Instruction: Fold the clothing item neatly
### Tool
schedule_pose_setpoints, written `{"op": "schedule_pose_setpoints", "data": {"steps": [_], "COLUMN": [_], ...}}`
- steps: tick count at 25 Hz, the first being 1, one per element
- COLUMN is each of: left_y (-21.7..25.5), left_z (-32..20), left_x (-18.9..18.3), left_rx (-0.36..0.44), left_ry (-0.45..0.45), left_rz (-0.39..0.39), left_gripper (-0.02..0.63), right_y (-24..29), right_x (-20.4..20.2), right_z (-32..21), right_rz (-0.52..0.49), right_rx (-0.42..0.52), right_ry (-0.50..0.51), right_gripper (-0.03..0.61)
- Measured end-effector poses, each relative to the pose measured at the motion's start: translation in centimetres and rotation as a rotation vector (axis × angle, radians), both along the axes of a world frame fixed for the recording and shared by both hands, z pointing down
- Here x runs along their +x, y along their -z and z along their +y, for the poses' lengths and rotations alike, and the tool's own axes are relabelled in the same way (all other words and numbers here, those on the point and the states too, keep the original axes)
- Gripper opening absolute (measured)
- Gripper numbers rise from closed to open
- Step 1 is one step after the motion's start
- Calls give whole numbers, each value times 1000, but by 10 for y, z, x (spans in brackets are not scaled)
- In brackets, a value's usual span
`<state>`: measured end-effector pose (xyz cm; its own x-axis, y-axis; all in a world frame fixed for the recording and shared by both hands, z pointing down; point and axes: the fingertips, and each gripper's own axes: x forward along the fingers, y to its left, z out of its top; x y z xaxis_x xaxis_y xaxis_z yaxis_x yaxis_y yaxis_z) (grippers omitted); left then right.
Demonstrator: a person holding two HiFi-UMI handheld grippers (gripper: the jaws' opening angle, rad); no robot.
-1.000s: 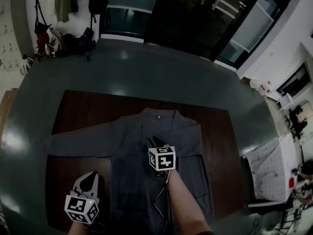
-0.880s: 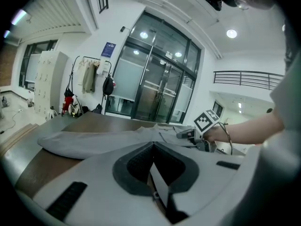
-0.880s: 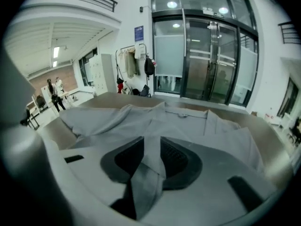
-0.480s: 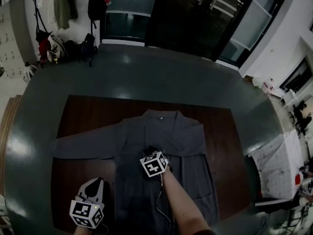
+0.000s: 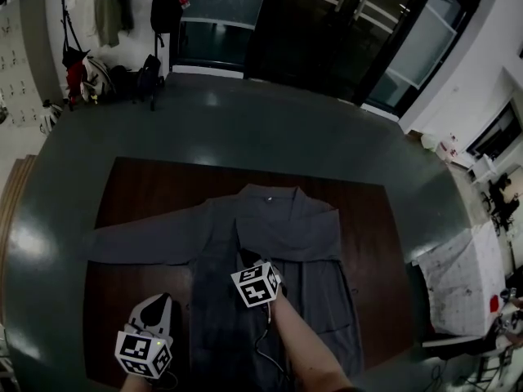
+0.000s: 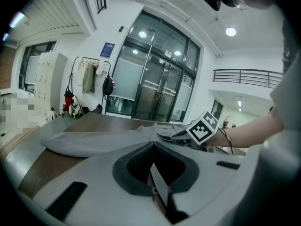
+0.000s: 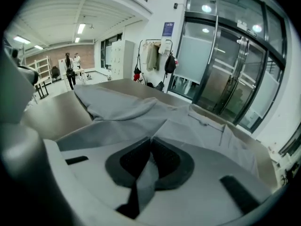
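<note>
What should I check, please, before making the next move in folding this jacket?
1. Right tool has a grip: ok. Its jaws have just been closing, and grey fabric of the jacket is pinched between them.
2. Grip location: ok. It is on the jacket's front, near the centre opening.
3. Left tool ready to help: not ok. It is shut, holds nothing, and is over the table beside the jacket.
4. Sleeve on the left tool's side spread flat: ok.
5. Opposite sleeve's position: cannot tell.
6. Collar at the far edge: ok.
</note>
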<state>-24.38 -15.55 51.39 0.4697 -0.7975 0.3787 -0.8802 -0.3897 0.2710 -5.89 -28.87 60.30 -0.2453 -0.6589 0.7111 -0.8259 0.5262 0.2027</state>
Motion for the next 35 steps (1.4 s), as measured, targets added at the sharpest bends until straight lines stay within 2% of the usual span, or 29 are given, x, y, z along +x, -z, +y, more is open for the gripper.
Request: {"op": "schedule_pose_setpoints", "data": {"steps": [6, 8, 10, 12, 14, 19, 22, 25, 30, 35], "left_y": [3, 5, 6, 8, 12, 23, 34, 52, 70, 89], "left_z": [5, 9, 12, 14, 15, 18, 16, 21, 62, 115], "left_x": [3, 3, 2, -2, -5, 5, 10, 17, 47, 52], "left_rx": [5, 8, 10, 13, 22, 65, 88, 119, 173, 214], "left_ry": [-14, -21, -27, -30, -34, -57, -66, -65, -46, -7], "left_rz": [8, 8, 9, 12, 14, 22, 36, 40, 45, -7], "left_gripper": [8, 8, 8, 8, 8, 9, 8, 8, 8, 8], "right_y": [-14, -14, -9, 1, 13, 72, 108, 147, 193, 215], "right_x": [-6, -10, -16, -22, -24, -16, -12, -15, 2, -12], "right_z": [30, 39, 46, 52, 57, 77, 93, 110, 160, 213], "right_rz": [-13, -43, -90, -115, -133, -250, -297, -370, -550, -628], "right_rx": [-94, -116, -113, -93, -47, 171, 276, 364, 446, 490], "right_ry": [61, 72, 75, 71, 56, -39, -91, -96, -120, -62], "right_gripper": [14, 36, 80, 86, 86, 84, 1, -9, -11, -11]}}
